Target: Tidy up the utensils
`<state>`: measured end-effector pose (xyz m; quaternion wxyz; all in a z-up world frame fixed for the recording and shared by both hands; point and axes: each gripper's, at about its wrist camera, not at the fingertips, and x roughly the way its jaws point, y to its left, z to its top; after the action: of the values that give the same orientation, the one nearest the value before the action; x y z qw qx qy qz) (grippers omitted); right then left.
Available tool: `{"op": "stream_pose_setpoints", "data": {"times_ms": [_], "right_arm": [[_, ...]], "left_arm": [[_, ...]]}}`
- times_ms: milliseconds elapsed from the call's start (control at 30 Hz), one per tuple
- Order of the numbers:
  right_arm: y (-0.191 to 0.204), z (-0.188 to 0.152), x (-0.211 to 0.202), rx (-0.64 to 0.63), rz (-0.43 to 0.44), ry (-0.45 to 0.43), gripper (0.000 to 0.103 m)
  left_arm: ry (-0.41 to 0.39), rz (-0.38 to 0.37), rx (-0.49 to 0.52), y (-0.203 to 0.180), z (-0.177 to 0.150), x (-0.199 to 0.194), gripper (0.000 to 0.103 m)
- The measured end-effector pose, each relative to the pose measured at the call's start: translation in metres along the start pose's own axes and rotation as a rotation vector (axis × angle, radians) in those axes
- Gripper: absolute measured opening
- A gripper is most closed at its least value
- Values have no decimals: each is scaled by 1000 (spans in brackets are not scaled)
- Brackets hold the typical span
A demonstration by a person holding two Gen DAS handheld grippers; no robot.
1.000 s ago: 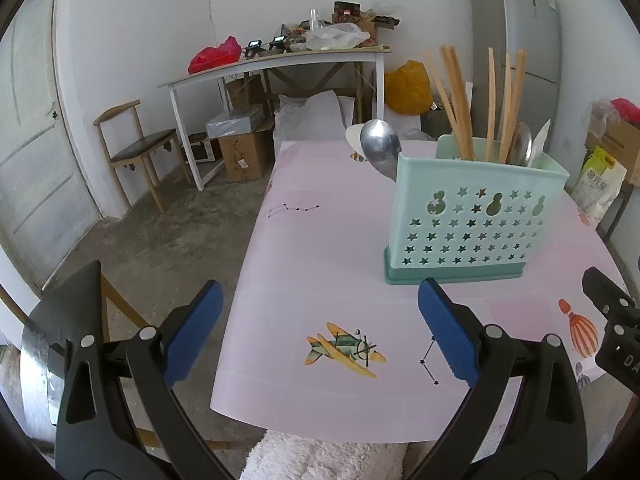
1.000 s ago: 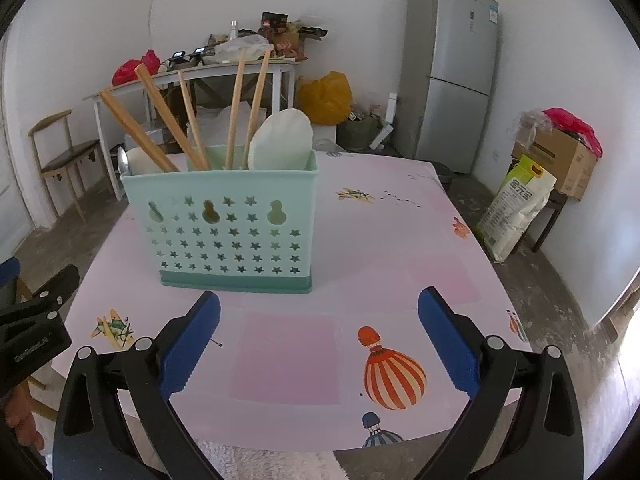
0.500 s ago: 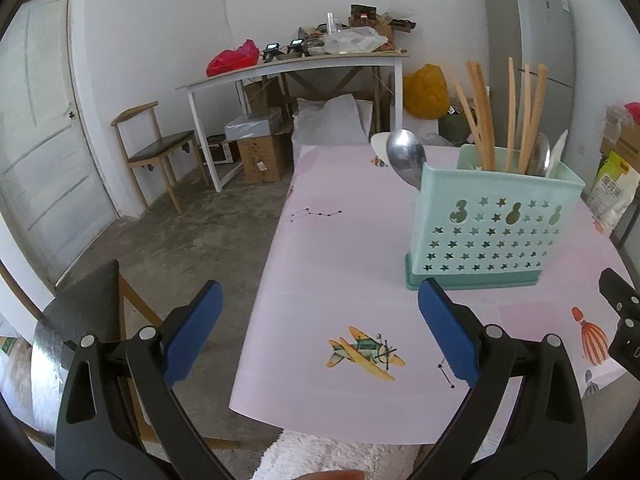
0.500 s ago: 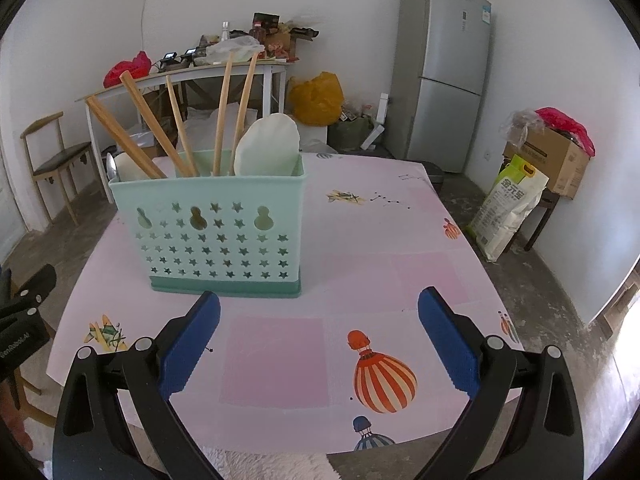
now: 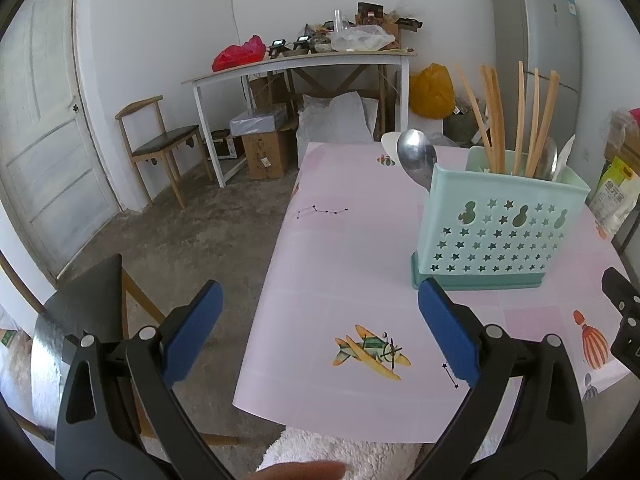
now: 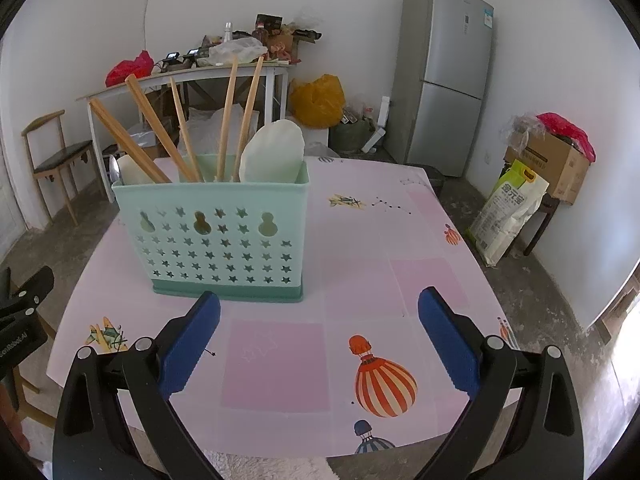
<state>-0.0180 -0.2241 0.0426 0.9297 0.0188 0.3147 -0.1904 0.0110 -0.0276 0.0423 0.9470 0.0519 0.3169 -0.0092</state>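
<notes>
A mint-green utensil holder (image 5: 496,224) (image 6: 224,236) with star cut-outs stands upright on the pink table (image 5: 352,248) (image 6: 360,280). Several wooden chopsticks (image 5: 516,116) (image 6: 168,136), a metal spoon (image 5: 416,158) and a white spoon (image 6: 276,152) stand inside it. My left gripper (image 5: 320,336) is open and empty, near the table's front left corner, short of the holder. My right gripper (image 6: 320,340) is open and empty too, just in front of the holder's base.
A wooden chair (image 5: 164,140) and a white cluttered side table (image 5: 304,64) stand by the far wall. A grey fridge (image 6: 444,76) is at the back right, with a rice bag (image 6: 508,208) and cardboard box (image 6: 548,160) on the floor. A dark stool (image 5: 80,320) sits lower left.
Both grippers have drawn back and shifted a little; the holder appears farther right in the left wrist view and slightly smaller in the right. Both stay open and empty.
</notes>
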Motion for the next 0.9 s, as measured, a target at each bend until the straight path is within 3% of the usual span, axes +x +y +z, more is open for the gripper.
{"op": "stream_pose_setpoints", "data": {"times_ms": [900], "right_arm": [[1,7,-9,10,12,-12,96]], "left_arm": [[8,-8,-2,-4,1,0,94]]}}
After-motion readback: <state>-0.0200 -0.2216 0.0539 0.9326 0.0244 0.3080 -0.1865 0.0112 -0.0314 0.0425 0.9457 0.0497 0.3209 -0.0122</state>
